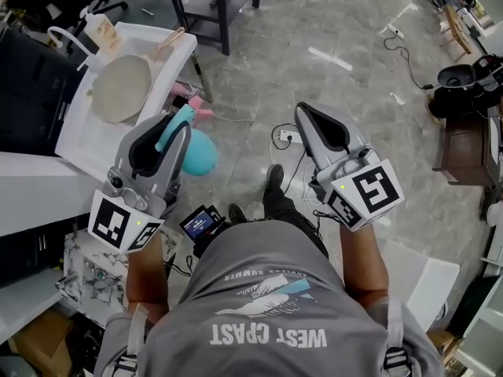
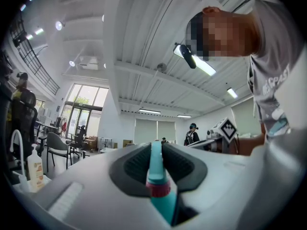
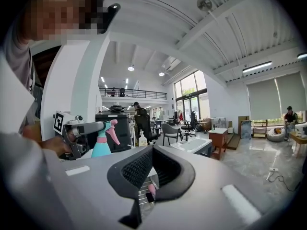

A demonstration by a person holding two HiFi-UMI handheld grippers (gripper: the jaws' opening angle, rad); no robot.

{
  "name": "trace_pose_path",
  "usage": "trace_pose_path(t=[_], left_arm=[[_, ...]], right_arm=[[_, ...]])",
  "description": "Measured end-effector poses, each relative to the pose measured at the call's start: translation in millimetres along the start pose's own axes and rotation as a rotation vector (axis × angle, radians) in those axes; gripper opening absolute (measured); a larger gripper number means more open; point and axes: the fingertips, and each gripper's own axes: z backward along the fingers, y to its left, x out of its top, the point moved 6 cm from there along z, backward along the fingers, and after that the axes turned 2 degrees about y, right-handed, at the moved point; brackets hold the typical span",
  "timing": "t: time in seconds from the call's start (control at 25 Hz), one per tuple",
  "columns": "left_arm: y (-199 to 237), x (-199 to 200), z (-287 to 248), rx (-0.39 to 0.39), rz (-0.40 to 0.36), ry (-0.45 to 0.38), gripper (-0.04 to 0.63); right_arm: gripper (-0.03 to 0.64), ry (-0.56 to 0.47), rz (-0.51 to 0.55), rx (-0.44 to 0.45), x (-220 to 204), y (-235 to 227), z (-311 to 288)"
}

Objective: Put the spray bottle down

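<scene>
1. Left gripper (image 1: 182, 121) is clamping the spray bottle (image 1: 196, 152) at its teal neck, with the pads (image 2: 136, 162) pressing in from both sides just above the pink collar.
2. The bottle is hanging in the air over the floor, just beside the white sink (image 1: 169, 69).
3. Right gripper (image 1: 308, 115) is holding nothing. Its jaws are sitting together, well apart from the bottle.

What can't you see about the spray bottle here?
- Head view: part of the spray bottle sits behind the left gripper.
- Left gripper view: only a teal strip with a dark red ring shows; the gripper's own body hides the rest.
- Right gripper view: the bottle's bottom is cut off by the right gripper's body.
- How full it is: no view shows inside.
</scene>
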Motion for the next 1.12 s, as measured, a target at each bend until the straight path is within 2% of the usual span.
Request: trace_pose_path(t=[0.52, 0.72, 1.12], left_arm=[[20.4, -22.1, -125.1, 0.086, 0.002, 0.039, 0.071], [26.1, -28.2, -163.8, 0.111, 0.003, 0.049, 0.071], [45.4, -17.5, -224.9, 0.186, -0.055, 0.057, 0.071]], right_arm=[[0.002, 0.017, -0.032, 0.092, -4.2, -132.3, -53.5], [0.002, 0.017, -0.041, 0.126, -2.6, -168.3, -69.2], [0.002, -0.006, -0.057, 0.171, -0.5, -238.0, -87.4]])
